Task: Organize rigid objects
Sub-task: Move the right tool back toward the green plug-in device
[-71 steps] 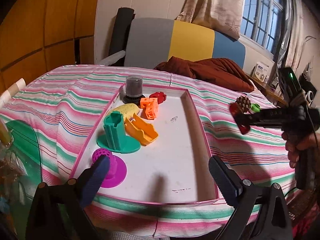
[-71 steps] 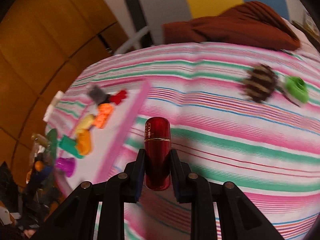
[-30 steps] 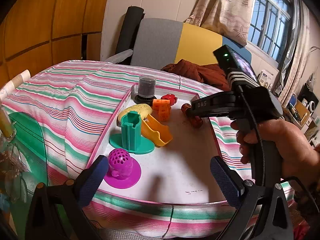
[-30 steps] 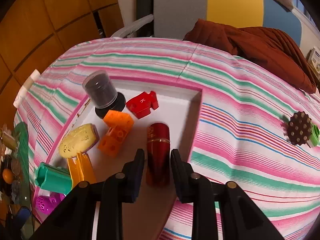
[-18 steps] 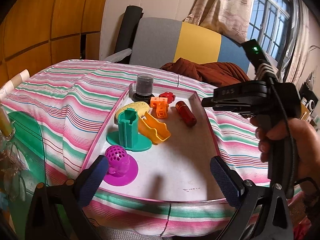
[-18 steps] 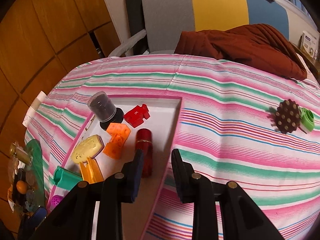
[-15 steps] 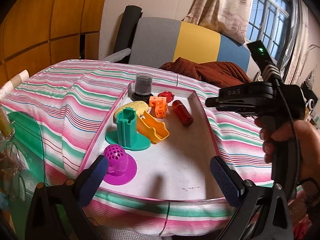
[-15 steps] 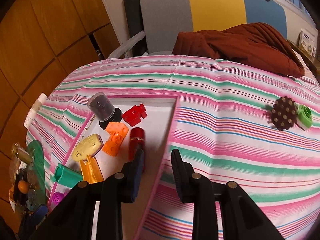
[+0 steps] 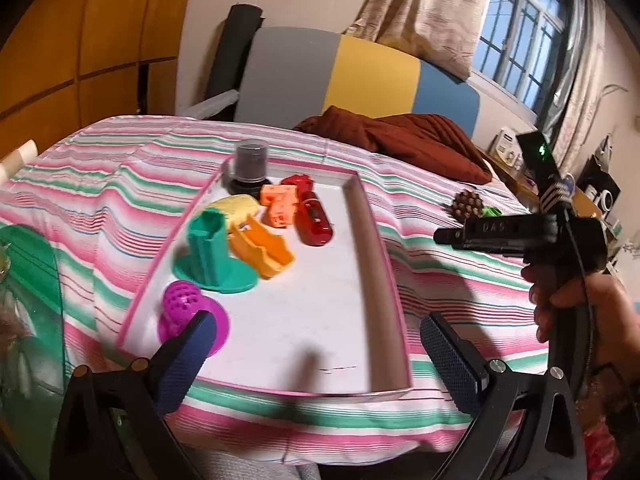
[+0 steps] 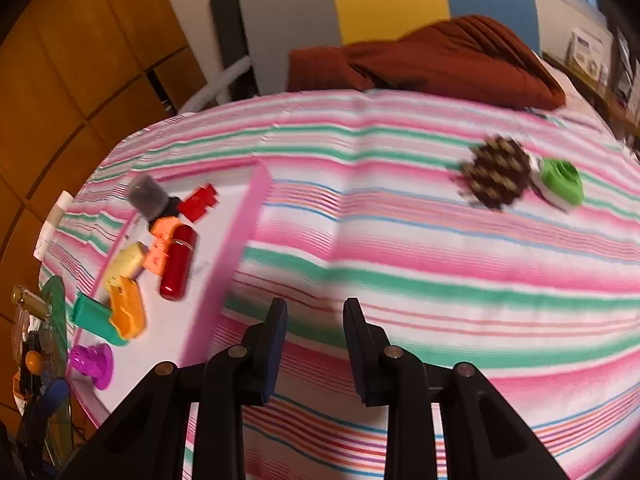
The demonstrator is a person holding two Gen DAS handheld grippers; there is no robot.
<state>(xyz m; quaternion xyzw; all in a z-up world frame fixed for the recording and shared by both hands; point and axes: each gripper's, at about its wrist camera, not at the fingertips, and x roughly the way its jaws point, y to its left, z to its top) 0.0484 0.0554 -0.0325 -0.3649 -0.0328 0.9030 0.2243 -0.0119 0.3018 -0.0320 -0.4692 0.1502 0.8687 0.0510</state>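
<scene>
Where the striped surface (image 10: 400, 240) carries the tray (image 9: 376, 248), eight pieces are seen inside it, grouped toward its left and far side. The red cylinder (image 9: 316, 224) is laid on its side on the tray floor, touching or just beside an orange block (image 9: 280, 204), with bare white floor between it and the right wall. A red block (image 9: 297, 181) and a grey cup (image 9: 250, 162) on a black base are placed at the far end. A yellow piece (image 9: 236, 206), a teal stand (image 9: 210, 252), an orange trough (image 9: 262, 250) and a magenta piece (image 9: 184, 308) are ranged toward the near end.

Outside the tray, well to its right, a pinecone (image 10: 498, 178) and a green ring (image 10: 560, 180) are found on the cloth, just beside each other.

Left tongs (image 9: 320, 332): spread wide, nothing gripped, held over the tray's near end.

Right tongs (image 10: 316, 320): held in a hand (image 9: 580, 312), parted by a narrow gap, nothing between the pads, poised above the cloth just right of the tray wall. The right view is blurred.
</scene>
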